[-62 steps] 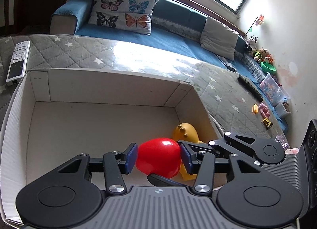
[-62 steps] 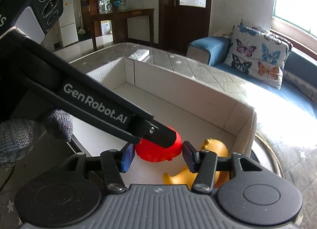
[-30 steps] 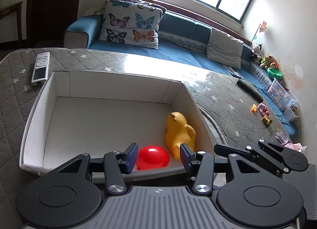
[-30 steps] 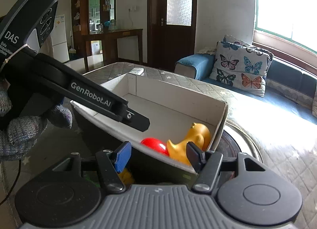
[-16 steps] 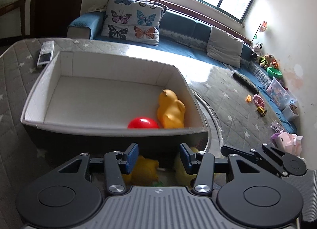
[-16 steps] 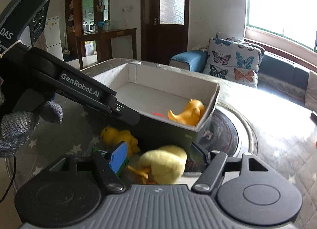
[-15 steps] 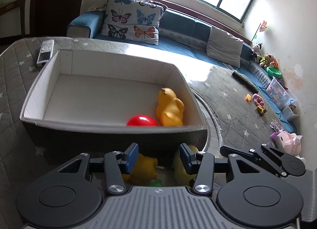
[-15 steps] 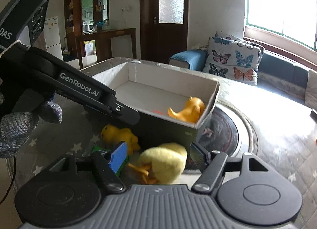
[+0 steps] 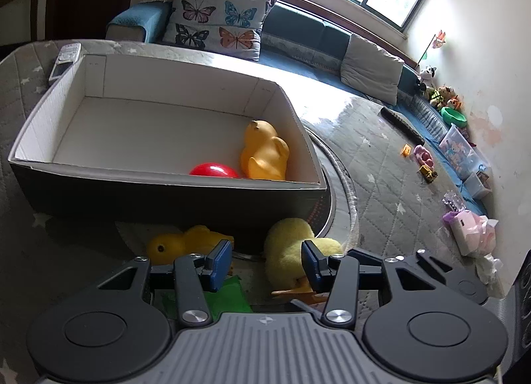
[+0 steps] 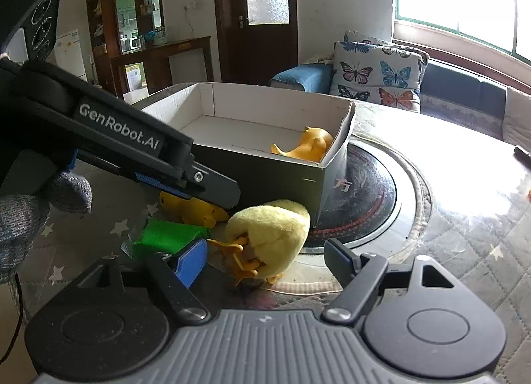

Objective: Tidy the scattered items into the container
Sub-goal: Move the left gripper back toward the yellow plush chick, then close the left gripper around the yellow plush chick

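A cardboard box (image 9: 159, 184), white inside and dark outside, stands on a quilted grey cover with star marks (image 9: 381, 184). Inside it, toward the right near corner, a red ball (image 9: 214, 170) lies just beside an orange rubber duck (image 9: 264, 154); in the right wrist view only the duck (image 10: 307, 144) shows above the box wall (image 10: 265, 164). Outside the box, against its near wall, three items remain on the cover: a small yellow duck (image 9: 186, 242) at left, a green block (image 10: 166, 236) nearer the cameras, and a fluffy yellow plush chick (image 10: 268, 234) lying on its side with orange feet toward the viewer. The left gripper (image 9: 265, 261) hovers above these items with its jaws apart and nothing clamped; the plush chick (image 9: 288, 257) appears just behind its right finger. The right gripper (image 10: 265, 259) has its jaws opening, the plush chick lying in line between them without either pad pressing on it. A gloved hand (image 10: 20, 214) holds the left tool at the left edge of the right wrist view. A remote control (image 9: 64, 61) lies at the far left corner of the box, and a butterfly-print cushion (image 9: 215, 23) rests on the blue sofa (image 9: 298, 32) beyond.
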`<state>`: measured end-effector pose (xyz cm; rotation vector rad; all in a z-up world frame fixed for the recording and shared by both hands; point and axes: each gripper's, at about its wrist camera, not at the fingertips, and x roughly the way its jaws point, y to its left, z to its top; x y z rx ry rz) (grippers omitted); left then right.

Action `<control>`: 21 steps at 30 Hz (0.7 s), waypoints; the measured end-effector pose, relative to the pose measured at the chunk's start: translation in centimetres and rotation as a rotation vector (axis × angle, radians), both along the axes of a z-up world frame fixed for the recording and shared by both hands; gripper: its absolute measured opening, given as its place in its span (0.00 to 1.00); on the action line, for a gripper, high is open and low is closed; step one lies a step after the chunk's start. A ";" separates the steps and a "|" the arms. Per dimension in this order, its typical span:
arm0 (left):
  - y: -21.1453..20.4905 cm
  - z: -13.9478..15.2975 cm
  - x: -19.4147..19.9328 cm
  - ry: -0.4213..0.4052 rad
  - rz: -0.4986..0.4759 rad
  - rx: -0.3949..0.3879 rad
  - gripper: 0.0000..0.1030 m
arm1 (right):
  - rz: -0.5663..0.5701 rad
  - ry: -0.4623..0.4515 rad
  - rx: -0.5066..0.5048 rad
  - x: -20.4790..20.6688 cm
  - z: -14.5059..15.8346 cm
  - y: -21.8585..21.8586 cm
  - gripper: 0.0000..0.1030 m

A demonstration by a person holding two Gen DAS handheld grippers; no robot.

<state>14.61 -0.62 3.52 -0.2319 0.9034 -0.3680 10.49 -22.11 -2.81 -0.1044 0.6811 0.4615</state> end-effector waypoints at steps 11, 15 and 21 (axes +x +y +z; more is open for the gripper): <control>-0.6 -0.2 1.3 0.038 0.012 -0.032 0.48 | -0.003 0.030 0.000 0.2 -0.8 0.3 0.70; -0.9 -0.6 2.2 0.066 0.020 -0.037 0.48 | 0.005 0.044 0.012 0.2 -1.0 0.0 0.59; -1.2 -1.3 3.2 0.102 0.025 -0.047 0.48 | 0.021 0.039 0.003 -0.4 -0.8 -0.2 0.53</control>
